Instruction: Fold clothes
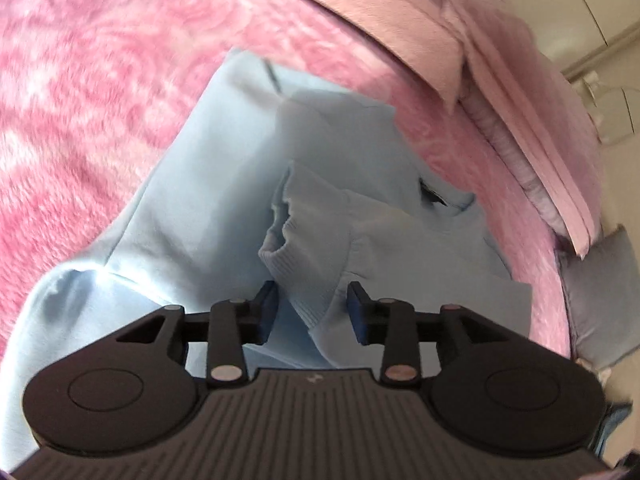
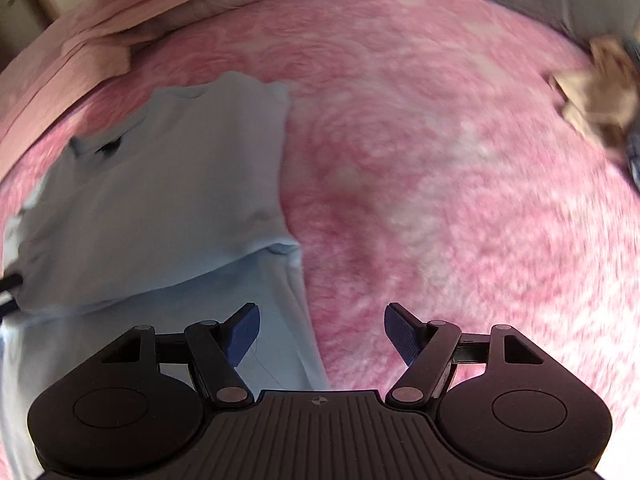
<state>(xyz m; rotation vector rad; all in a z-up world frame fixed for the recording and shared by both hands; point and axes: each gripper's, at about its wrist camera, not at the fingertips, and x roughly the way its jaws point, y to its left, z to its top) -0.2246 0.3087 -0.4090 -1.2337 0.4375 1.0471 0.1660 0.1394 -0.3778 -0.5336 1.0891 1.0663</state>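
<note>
A fluffy pink blanket with a swirled rose pattern covers the bed under me, and pale pink bedding is folded along its far edge. The light blue sweatshirt lies on the blanket, partly folded, with one ribbed cuff turned back over its body. My left hand-held gripper points down at it with the jaws partly apart; the sleeve fabric runs between the blue pads, which do not press on it. My right hand-held gripper hangs wide open with nothing in it, over the sweatshirt's right edge, where the blue cloth meets the pink blanket. A grey cushion sits beyond the bed's edge.
</note>
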